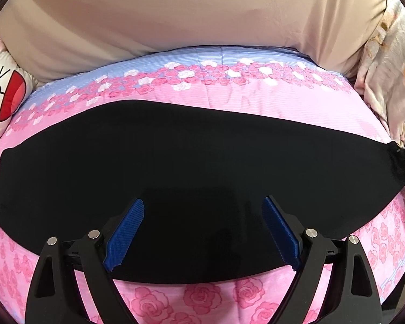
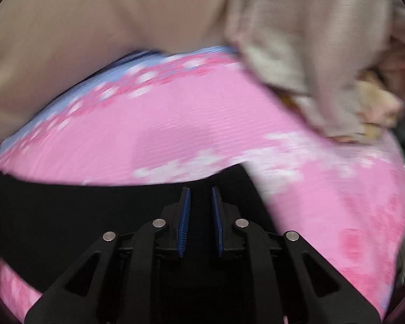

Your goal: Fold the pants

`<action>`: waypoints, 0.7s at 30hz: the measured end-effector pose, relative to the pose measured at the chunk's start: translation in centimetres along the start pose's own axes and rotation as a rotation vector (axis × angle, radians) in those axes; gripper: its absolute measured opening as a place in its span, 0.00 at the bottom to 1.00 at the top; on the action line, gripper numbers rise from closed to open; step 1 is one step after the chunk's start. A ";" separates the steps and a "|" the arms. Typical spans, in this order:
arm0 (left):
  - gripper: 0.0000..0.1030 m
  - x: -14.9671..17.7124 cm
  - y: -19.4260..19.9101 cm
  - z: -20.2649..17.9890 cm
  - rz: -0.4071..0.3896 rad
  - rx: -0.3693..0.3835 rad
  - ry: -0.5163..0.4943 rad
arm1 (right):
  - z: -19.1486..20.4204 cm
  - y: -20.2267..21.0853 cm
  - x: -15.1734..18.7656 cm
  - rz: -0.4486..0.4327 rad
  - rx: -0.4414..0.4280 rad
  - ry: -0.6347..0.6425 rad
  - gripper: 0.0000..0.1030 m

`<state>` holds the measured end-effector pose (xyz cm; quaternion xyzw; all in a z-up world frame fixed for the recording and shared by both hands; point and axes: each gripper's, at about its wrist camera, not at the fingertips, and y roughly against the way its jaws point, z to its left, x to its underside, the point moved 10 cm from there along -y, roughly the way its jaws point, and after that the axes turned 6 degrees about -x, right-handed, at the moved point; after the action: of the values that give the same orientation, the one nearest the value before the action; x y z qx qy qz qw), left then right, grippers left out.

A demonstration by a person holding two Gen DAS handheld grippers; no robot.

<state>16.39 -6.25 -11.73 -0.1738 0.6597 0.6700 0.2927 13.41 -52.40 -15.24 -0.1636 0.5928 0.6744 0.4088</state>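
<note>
1 pair of black pants (image 1: pixel 191 162) lay flat as a long dark band across 1 pink rose-print bedspread (image 1: pixel 218 102), its far border pale blue. The left gripper (image 1: pixel 202 208) hung over the near edge of the pants with its 2 blue pads (image 1: pixel 127 232) spread wide and nothing pinched between them. The right gripper (image 2: pixel 201 191), in a blurred view, stood over the pants' end; its 2 pads were slightly parted, and a narrow gap showed between them. 1 cartoon pillow (image 1: pixel 2 100) sat at the left, 1 crumpled floral quilt (image 1: pixel 388 81) at the right.
</note>
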 end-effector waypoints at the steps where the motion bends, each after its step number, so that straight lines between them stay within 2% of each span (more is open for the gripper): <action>1: 0.84 0.0 0.1 0.1 -0.004 0.000 0.000 | -0.9 1.2 0.1 -0.021 0.007 -0.023 0.16; 3: 0.84 0.1 0.2 0.5 -0.008 -0.006 0.003 | -2.2 2.8 0.8 -0.031 0.019 -0.041 0.21; 4: 0.84 0.1 0.0 0.8 -0.006 -0.011 0.007 | -2.7 4.1 1.7 -0.037 0.010 -0.062 0.30; 5: 0.84 0.2 -0.1 1.3 -0.003 -0.016 0.015 | -3.2 4.9 2.4 -0.041 -0.002 -0.087 0.41; 6: 0.84 0.3 -0.3 1.6 0.002 -0.017 0.024 | -3.7 5.6 3.4 -0.046 -0.010 -0.121 0.66; 7: 0.84 0.4 -0.5 1.8 0.009 -0.015 0.033 | -3.7 6.2 4.1 -0.045 -0.017 -0.137 0.78; 13: 0.84 1.1 -1.0 2.8 0.029 -0.011 0.065 | -4.2 4.5 6.1 0.030 -0.033 -0.169 0.79; 14: 0.84 1.1 -0.9 3.0 0.026 -0.010 0.068 | -4.1 4.3 5.9 0.024 -0.029 -0.167 0.79; 17: 0.84 1.3 -0.6 3.9 0.020 -0.010 0.088 | -3.7 3.6 5.4 0.026 -0.098 -0.201 0.79; 19: 0.84 1.6 -0.7 4.9 0.023 -0.016 0.105 | -3.7 3.3 5.1 0.020 -0.098 -0.206 0.78; 20: 0.84 1.7 -0.7 5.4 0.024 -0.019 0.115 | -3.6 3.1 4.9 0.020 -0.098 -0.204 0.76; 21: 0.84 1.8 -0.7 5.9 0.026 -0.021 0.125 | -3.5 2.9 4.9 0.020 -0.093 -0.206 0.68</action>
<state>16.35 -0.21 -13.04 -0.2100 0.6717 0.6686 0.2403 7.30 -53.84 -17.57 -0.1062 0.5172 0.7186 0.4525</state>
